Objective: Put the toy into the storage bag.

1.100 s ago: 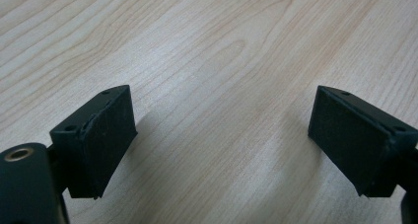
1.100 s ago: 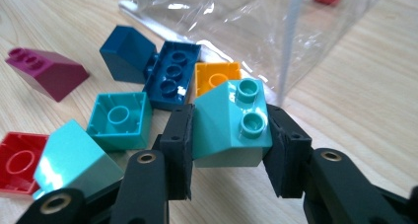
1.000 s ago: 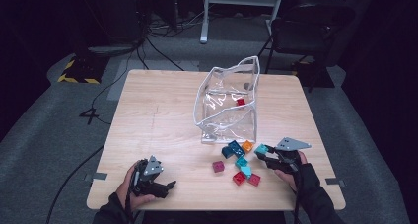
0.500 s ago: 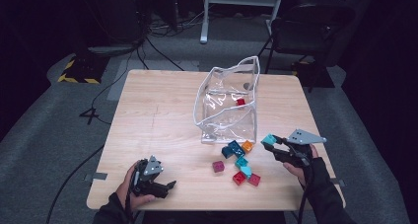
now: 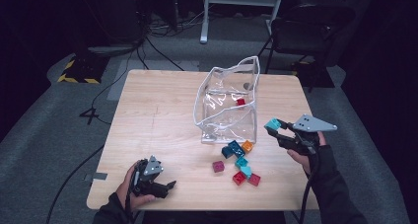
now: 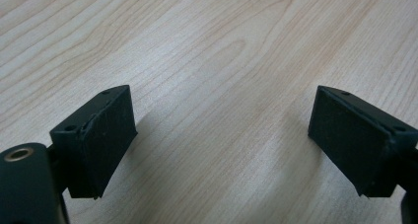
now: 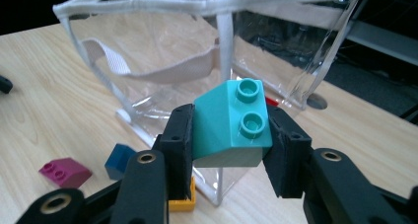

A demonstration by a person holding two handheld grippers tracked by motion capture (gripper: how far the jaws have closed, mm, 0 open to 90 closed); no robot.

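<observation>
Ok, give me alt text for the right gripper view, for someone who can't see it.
The right gripper holds a teal sloped two-stud plastic brick between its black fingers, in front of a clear plastic bag with white trim standing on a light wooden table.

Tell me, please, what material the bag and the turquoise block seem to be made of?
The bag looks like clear, glossy soft plastic: see-through walls with glare, edged by white woven trim. The turquoise block in the right tongs seems hard moulded plastic, smooth with a slight sheen and round studs.
</observation>
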